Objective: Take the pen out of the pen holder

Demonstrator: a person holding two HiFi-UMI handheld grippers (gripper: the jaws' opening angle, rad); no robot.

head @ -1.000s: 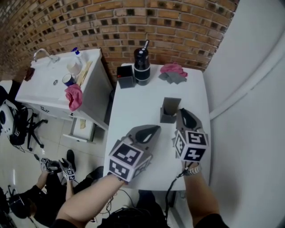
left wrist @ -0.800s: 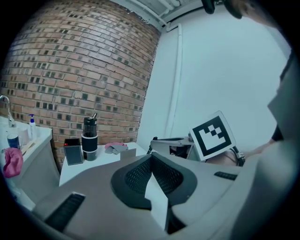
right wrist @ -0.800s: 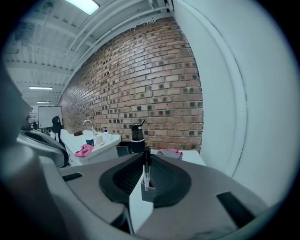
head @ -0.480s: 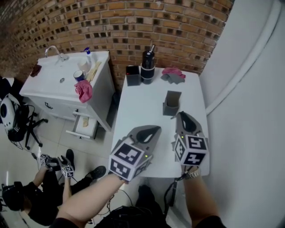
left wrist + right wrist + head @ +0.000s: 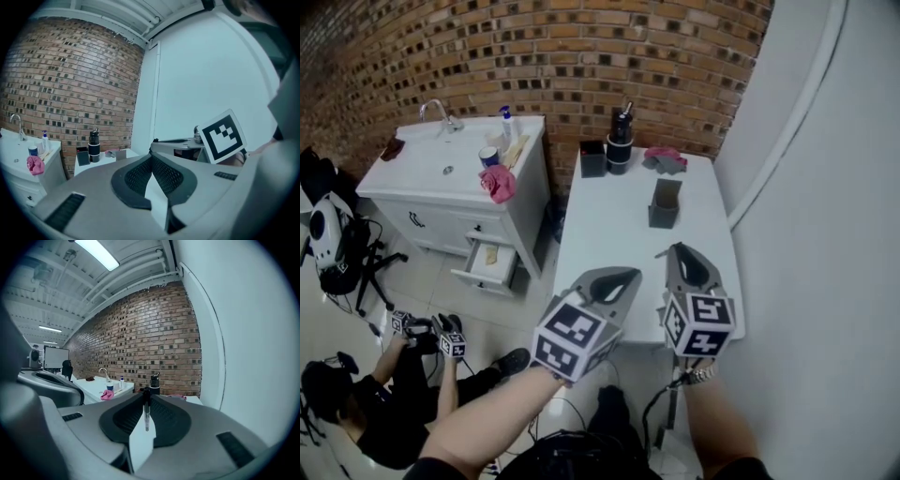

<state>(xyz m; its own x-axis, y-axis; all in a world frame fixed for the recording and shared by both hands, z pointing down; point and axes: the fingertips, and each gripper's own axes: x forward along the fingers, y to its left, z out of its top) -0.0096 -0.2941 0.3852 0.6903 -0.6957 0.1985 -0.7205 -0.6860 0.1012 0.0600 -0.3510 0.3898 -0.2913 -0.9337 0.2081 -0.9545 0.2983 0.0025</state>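
Between right hand-held gripper [image 5: 145, 397] jaws: pen [image 5: 146, 417]

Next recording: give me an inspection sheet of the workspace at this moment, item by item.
Surface: white table, few items on it.
Job's things: pen out of the grey pen holder, which stands right of the table's centre.
Clutter: black bottle, black box, cloths along the far edge.
Grippers: right gripper shut on the pen; left gripper shut, empty.
Cables: one cable hangs below the right wrist.
Surroundings: brick wall, sink cabinet with open drawer, another person on the floor.
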